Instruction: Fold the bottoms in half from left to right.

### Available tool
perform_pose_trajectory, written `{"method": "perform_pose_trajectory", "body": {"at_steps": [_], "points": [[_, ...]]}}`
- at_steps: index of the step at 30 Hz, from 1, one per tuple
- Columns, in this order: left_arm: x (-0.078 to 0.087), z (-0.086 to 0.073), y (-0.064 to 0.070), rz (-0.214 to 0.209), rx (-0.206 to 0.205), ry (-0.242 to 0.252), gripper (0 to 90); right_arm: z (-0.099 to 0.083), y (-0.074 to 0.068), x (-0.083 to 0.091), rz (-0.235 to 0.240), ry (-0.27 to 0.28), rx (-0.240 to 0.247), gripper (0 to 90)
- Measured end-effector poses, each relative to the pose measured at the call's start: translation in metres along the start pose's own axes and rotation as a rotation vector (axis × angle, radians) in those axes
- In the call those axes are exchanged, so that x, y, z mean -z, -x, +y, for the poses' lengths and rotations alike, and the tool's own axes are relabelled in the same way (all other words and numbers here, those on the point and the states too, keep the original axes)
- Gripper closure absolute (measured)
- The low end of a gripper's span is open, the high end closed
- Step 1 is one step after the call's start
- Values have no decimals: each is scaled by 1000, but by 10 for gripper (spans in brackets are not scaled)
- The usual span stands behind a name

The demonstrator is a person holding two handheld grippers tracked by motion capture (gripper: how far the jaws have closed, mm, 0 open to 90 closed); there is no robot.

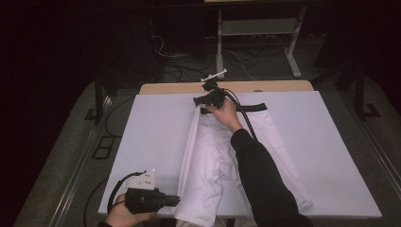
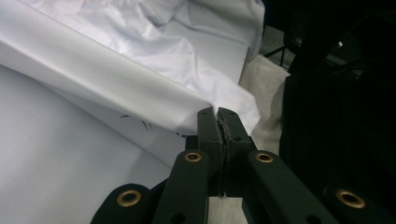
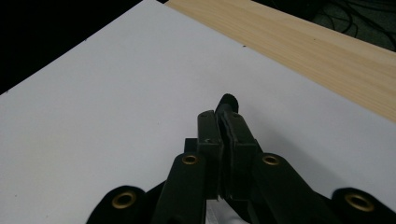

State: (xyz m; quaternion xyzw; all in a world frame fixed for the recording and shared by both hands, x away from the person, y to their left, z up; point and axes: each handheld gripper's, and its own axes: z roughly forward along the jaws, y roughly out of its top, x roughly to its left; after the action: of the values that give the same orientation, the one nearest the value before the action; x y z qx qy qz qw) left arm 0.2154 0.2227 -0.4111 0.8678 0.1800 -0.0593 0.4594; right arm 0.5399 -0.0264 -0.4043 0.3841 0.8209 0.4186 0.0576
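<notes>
Near edge: left gripper [image 1: 175,200] clenched on a fold of the white garment [image 1: 208,161], cloth edge pinched between its jaws and rising away ahead of them over the white sheet [image 1: 151,137]. Garment runs from there across the sheet toward the far side. Far end: right gripper [image 1: 201,100] clamped on the garment's black waistband [image 1: 257,107]; bare wooden table edge [image 1: 179,88] just beyond its jaws.

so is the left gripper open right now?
No: the left gripper has its fingers pressed together on the edge of the white garment.
</notes>
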Motion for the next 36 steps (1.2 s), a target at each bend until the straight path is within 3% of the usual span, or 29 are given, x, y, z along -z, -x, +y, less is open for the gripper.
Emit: {"method": "perform_pose_trajectory", "body": {"at_steps": [20, 36], "points": [[-33, 49, 12, -110, -106, 10, 880, 4, 13, 34, 7, 49, -15, 854], [-58, 75, 15, -156, -160, 6, 880, 2, 26, 53, 6, 82, -41, 854]]}}
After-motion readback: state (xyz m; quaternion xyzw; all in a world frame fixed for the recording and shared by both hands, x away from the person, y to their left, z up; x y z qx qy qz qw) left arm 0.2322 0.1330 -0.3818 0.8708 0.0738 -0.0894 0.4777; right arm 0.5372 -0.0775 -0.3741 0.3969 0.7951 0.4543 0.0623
